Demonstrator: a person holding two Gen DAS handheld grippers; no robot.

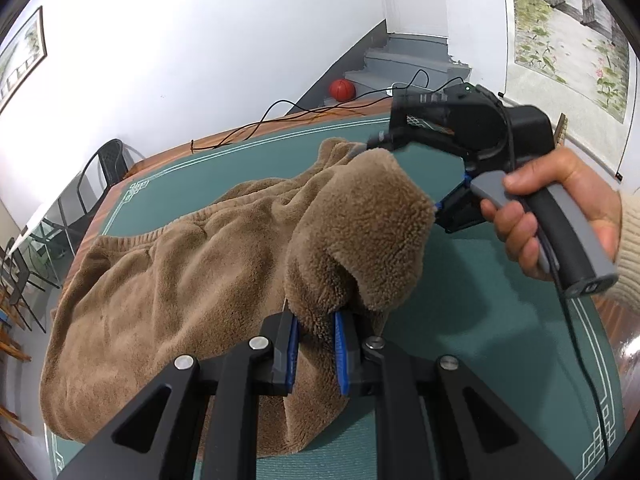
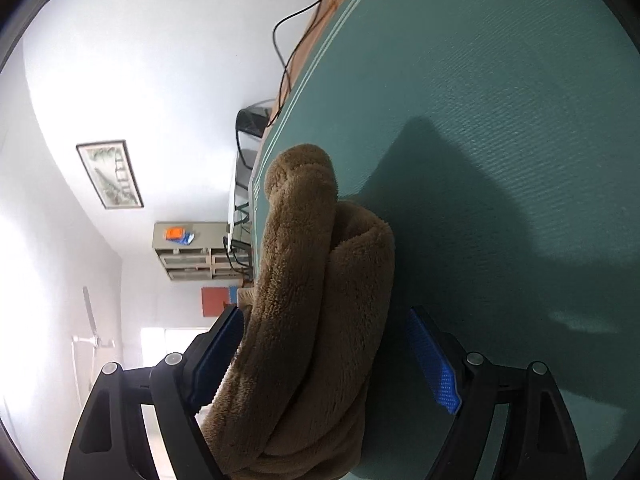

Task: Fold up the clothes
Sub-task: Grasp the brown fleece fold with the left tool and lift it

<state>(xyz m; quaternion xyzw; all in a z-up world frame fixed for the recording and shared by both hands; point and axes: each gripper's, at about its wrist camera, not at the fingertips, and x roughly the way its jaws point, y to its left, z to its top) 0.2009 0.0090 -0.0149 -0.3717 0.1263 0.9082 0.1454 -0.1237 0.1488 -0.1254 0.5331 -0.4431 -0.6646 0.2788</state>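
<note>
Lying across the mat [image 1: 500, 320], item one: fleece [image 1: 160, 280], brown, thick pile, ribbed hem toward the far left edge. Bulk rests flat on the mat; the near-right portion is lifted into a hump, a judged half-made fold.

Left gripper [image 1: 316, 350]: jaws nearly closed, blue pads [image 1: 341, 354] pinched on a bunched edge of the fleece. The hold keeps that edge raised off the mat, so the layer can be carried over the flat part.

Right gripper [image 2: 328, 356]: seen from its own camera, jaws roughly half apart, a thick roll of fleece between them. The left pad [image 2: 218, 354] touches the cloth; the right pad [image 2: 434, 364] stands clear of it. No squeeze, then: cloth sits in the gap, ungripped. Whether this is a release or an approach cannot be told. In the left view the same tool [image 1: 472, 128] shows at the far end of the hump, its fingertips hidden by pile, worked by a hand [image 1: 560, 208] in a cream sleeve.

Judged purpose of the pairing: two holds, one at each end of the lifted edge, keep the fold line straight.

Mat: green, white border, covering a wooden table [image 1: 168, 158].

Surroundings: cable [image 1: 280, 114] along the table's far edge, ball [image 1: 342, 89] by the stairs [image 1: 404, 60], framed picture [image 2: 110, 174] on the wall.
</note>
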